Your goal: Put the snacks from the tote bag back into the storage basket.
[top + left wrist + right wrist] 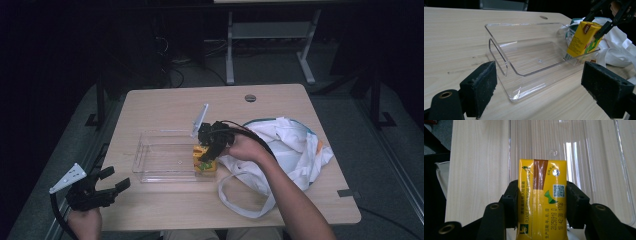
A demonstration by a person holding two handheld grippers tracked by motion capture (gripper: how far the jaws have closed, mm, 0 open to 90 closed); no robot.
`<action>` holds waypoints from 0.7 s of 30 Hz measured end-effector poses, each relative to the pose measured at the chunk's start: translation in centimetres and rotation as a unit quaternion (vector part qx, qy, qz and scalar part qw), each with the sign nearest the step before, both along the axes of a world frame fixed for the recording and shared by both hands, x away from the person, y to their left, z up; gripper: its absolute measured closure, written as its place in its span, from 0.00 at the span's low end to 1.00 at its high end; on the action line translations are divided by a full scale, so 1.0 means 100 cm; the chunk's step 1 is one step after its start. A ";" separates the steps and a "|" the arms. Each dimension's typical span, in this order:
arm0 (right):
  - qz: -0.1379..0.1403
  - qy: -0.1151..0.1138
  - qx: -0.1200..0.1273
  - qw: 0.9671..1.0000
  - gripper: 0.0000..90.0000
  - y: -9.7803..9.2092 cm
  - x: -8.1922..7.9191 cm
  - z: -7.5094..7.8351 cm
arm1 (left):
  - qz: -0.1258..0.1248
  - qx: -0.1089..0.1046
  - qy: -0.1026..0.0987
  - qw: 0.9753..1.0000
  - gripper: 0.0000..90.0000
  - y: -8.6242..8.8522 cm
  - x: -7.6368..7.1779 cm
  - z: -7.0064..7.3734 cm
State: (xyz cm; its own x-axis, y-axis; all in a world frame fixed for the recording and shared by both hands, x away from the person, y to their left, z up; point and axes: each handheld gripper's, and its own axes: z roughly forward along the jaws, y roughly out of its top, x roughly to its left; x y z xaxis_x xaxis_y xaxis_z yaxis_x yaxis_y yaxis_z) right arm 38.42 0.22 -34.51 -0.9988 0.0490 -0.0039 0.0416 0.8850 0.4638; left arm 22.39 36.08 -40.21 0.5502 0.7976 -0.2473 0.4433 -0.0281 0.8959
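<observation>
over the bin (150,170), right gripper (209,150) angled down.

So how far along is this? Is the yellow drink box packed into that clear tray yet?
Nearly. The right claw is shut on the yellow drink carton, holding it tilted at the end of the clear tray nearest the white bag. It looks just out of that bag. Left: set it down and let go. The left claw waits open.
</observation>
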 end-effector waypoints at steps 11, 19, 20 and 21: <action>0.002 0.003 -0.007 1.000 0.58 0.002 -0.001 -0.009 | 0.001 -0.001 0.000 1.000 0.14 0.000 0.000 0.000; 0.006 0.002 -0.008 1.000 0.58 0.003 -0.001 -0.013 | 0.000 -0.001 -0.001 1.000 0.14 0.000 0.000 0.000; 0.007 -0.002 -0.006 1.000 0.57 0.003 -0.002 -0.014 | 0.001 0.000 -0.001 1.000 0.14 0.000 0.000 0.000; 0.007 -0.002 -0.006 1.000 0.57 0.003 -0.002 -0.014 | 0.001 0.000 -0.001 1.000 0.14 0.000 0.000 0.000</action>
